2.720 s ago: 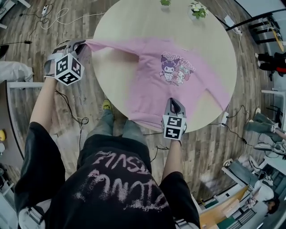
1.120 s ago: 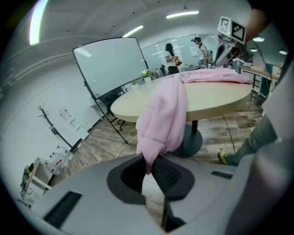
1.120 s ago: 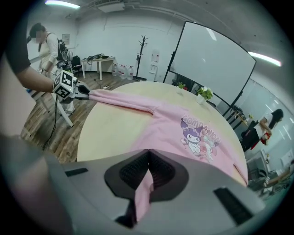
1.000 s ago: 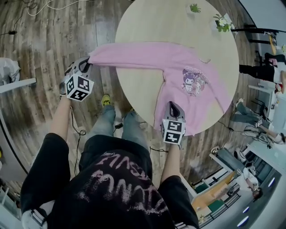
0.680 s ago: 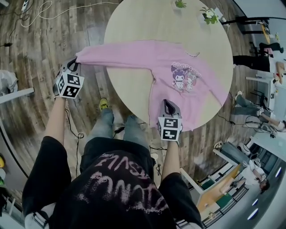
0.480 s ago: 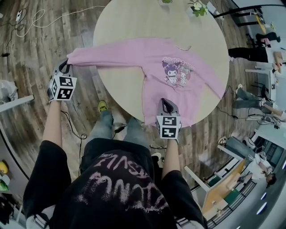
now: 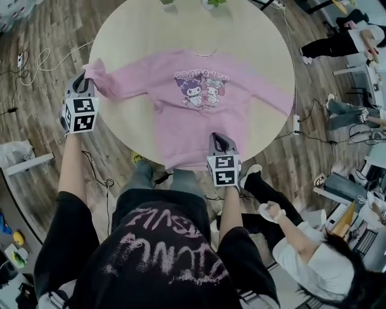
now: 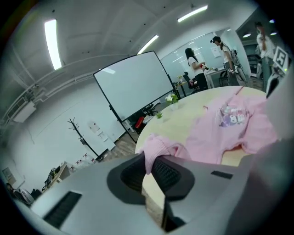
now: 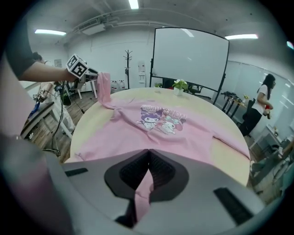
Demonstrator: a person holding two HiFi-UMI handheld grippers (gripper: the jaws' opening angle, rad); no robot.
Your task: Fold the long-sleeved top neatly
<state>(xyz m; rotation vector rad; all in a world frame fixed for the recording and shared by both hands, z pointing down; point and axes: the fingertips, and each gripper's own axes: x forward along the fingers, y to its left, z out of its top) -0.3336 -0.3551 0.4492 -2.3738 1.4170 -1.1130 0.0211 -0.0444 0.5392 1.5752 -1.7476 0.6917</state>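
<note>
A pink long-sleeved top [image 7: 193, 111] with a cartoon print lies face up on the round beige table [image 7: 139, 36], its hem toward me. My left gripper [image 7: 84, 81] is shut on the cuff of the left sleeve [image 8: 154, 147] at the table's left edge, and the sleeve bunches there. My right gripper [image 7: 218, 140] is shut on the hem [image 9: 144, 190] at the near edge. The other sleeve [image 7: 271, 96] trails to the right rim. From the right gripper view the top [image 9: 156, 131] spreads flat, with the left gripper [image 9: 94, 74] raised at its far left.
Two small potted plants [image 7: 208, 3] stand at the table's far edge. A person in white [image 7: 301, 253] crouches on the wooden floor at my right. Cables [image 7: 36, 60] lie on the floor to the left. A whiteboard [image 9: 190, 59] stands beyond the table.
The left gripper has carried the sleeve cuff up and in toward the table, so the stretched sleeve now bunches. The right gripper dragged the hem along the near edge. A person has appeared at right.
</note>
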